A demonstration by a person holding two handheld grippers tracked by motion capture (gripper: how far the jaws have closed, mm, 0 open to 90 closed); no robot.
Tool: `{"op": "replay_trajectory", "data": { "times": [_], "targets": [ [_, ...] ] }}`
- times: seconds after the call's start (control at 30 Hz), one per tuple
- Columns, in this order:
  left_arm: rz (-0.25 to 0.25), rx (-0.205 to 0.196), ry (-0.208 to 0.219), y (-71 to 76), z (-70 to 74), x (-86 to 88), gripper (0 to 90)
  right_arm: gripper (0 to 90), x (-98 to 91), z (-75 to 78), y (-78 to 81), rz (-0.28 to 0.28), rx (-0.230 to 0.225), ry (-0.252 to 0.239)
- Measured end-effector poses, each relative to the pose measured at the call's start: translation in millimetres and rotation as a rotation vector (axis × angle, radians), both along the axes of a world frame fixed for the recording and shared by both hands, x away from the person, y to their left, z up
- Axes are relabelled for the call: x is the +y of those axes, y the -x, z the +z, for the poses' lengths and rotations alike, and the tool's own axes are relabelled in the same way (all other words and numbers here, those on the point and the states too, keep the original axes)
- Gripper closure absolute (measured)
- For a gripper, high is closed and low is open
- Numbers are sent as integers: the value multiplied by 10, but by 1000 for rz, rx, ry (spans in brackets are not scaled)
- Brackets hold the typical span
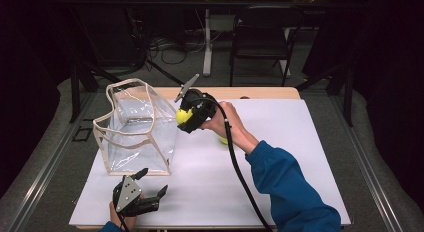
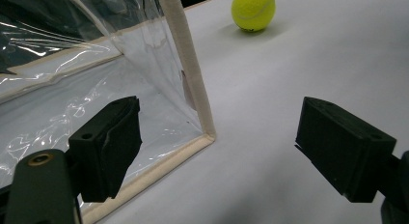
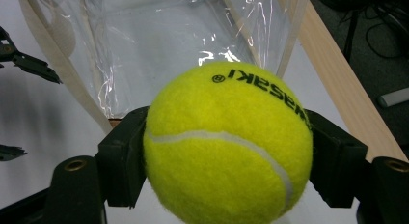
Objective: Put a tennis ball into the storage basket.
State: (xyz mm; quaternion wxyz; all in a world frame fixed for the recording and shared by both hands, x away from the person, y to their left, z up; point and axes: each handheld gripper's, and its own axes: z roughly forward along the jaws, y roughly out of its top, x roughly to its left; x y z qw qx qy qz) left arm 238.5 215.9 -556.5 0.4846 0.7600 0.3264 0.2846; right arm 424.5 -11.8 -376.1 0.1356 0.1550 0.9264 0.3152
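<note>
While your right gripper (image 1: pixel 184 117) clamps a tennis ball (image 3: pixel 226 144) just before the clear bag (image 1: pixel 135 127), your left gripper (image 2: pixel 231 151) rests wide open beside the bag's corner, holding nothing.

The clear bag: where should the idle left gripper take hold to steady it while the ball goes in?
Probably the near cloth-bound top rim of the clear bag, from the person's side. The open left gripper sits just in front of that wall, the binding is stiffer than the film, and this leaves the mouth free for the right gripper with its tennis ball.
</note>
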Motion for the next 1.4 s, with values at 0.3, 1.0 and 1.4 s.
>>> {"op": "replay_trajectory", "data": {
  "times": [0.3, 1.0, 1.4],
  "targets": [
    [-2, -1, -2, 1, 2, 3, 160, 261, 32, 48, 39, 8, -15, -28],
    [-2, -4, -1, 3, 5, 9, 160, 261, 102, 131, 88, 15, -50, -104],
    [-1, -8, 2, 9, 7, 7, 160, 261, 174, 217, 112, 28, -62, -137]
  ]
}}
